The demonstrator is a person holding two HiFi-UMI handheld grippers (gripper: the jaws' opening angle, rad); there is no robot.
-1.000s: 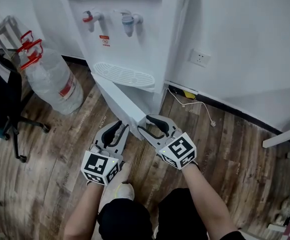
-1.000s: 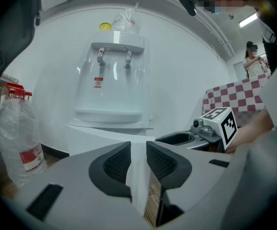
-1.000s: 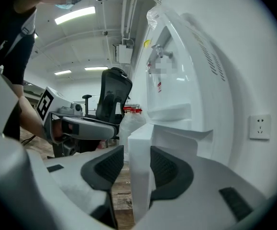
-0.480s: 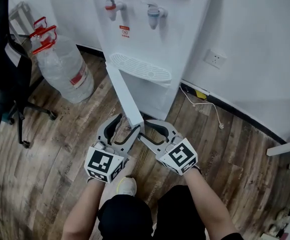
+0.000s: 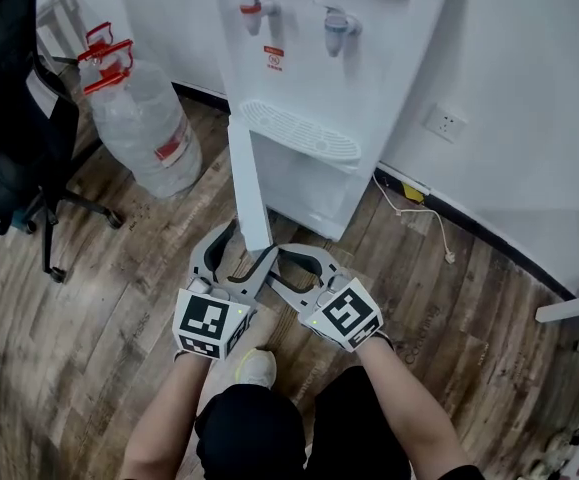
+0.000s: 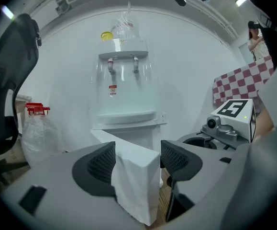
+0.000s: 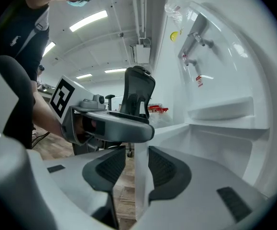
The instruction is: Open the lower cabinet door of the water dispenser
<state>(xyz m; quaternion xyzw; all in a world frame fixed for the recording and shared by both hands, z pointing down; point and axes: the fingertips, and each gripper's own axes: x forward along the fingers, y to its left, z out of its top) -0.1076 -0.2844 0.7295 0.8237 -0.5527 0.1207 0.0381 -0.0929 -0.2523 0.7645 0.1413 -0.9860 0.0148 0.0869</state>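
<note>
The white water dispenser (image 5: 319,78) stands against the wall, its lower cabinet door (image 5: 247,178) swung out toward me. In the head view both grippers meet at the door's free end. My left gripper (image 5: 249,240) has its jaws opening wide. In the left gripper view the door's edge (image 6: 133,176) lies between the left gripper's (image 6: 137,159) pads, with a gap on the right side. My right gripper (image 5: 272,266) is closing around the same edge. The right gripper view shows the door (image 7: 141,200) inside the right gripper (image 7: 137,169), the left pad still a little apart.
A large clear water bottle (image 5: 149,128) with a red handle lies on the wooden floor left of the dispenser. A black office chair (image 5: 19,118) stands further left. A wall socket (image 5: 447,123) and a loose cable (image 5: 424,213) are at the right. My shoe (image 5: 254,368) is below the grippers.
The left jaws have spread from narrow to wide. The door has swung further out from the cabinet. The right gripper has moved in onto the door's free end.
</note>
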